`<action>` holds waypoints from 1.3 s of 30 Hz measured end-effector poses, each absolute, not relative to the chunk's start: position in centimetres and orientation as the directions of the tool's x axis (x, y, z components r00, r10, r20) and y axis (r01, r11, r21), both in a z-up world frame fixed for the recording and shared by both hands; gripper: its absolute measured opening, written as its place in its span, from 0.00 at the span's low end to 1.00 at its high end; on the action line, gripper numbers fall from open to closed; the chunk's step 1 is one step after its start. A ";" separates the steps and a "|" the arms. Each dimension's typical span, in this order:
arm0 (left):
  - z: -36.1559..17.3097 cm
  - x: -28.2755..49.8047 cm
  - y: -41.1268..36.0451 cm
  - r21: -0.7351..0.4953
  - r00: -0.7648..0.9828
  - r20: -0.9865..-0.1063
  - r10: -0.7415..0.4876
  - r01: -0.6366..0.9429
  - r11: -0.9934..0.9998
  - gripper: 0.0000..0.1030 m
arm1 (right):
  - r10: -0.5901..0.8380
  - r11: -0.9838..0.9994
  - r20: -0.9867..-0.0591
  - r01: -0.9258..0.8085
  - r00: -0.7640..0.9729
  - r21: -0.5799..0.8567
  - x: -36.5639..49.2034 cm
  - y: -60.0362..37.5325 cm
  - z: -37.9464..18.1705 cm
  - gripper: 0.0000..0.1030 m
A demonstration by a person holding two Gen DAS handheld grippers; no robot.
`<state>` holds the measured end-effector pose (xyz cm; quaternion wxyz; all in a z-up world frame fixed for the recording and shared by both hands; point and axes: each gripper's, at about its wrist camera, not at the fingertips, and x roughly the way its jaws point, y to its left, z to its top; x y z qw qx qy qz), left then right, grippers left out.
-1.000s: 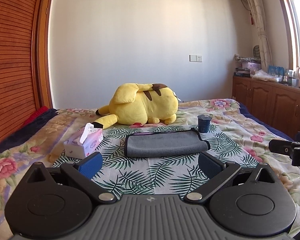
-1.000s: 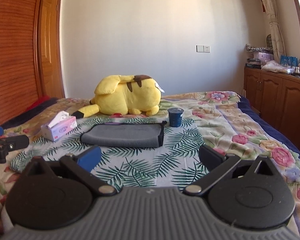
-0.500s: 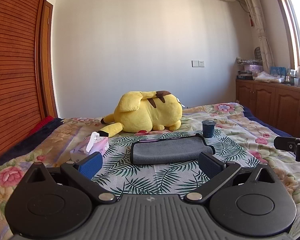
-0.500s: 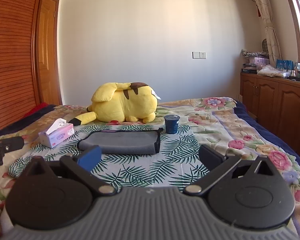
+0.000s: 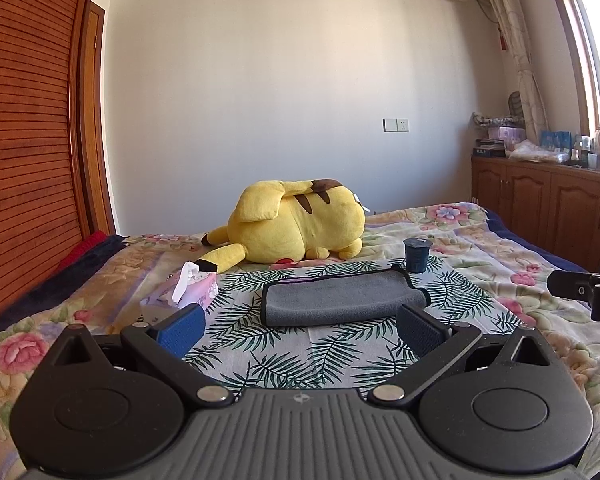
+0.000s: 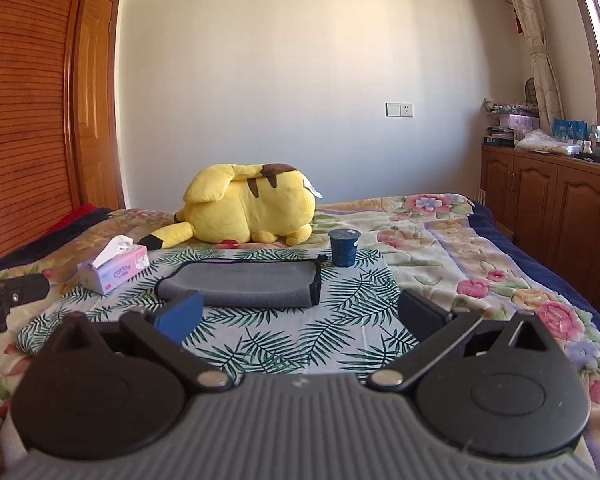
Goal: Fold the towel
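White wall fills the background behind a bed (image 5: 500, 280) covered with a flowery blanket, and a wooden wardrobe (image 5: 24, 160) stands along its left edge. On the middle of the bed lies a palm-leaf cloth (image 5: 284, 344). At the far edge of this cloth a big yellow plush toy (image 5: 296, 224) lies on its side.

The left claw (image 5: 300, 326) is spread wide, with nothing between its pads, and it hangs above the near part of the palm-leaf cloth. The right claw (image 6: 300, 316) is also spread wide and holds nothing; it is above the same cloth, a little more to the right edge of the bed.

The gray towel (image 5: 342, 298) is folded into a long flat band and rests in the middle of the palm-leaf cloth, beyond both claws and apart from them. A pink tissue box (image 5: 184, 294) sits near the left edge of the cloth, well apart from the towel. A small dark blue cup (image 5: 417, 255) stands upright just beside the far right corner of the towel.
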<state>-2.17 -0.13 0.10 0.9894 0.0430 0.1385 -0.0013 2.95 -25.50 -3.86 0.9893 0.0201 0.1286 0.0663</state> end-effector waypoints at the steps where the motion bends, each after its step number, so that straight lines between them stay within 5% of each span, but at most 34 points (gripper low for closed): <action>1: 0.1 -2.2 -0.1 0.084 0.962 -0.274 0.009 0.015 0.996 0.84 | 0.136 0.990 -0.252 -0.126 0.958 0.057 3.0 -25.5 -3.9 1.00; 39: -0.2 -2.0 0.1 0.083 0.960 -0.281 0.010 0.014 0.996 0.84 | 0.134 0.991 -0.254 -0.125 0.958 0.051 3.0 -25.4 -3.9 1.00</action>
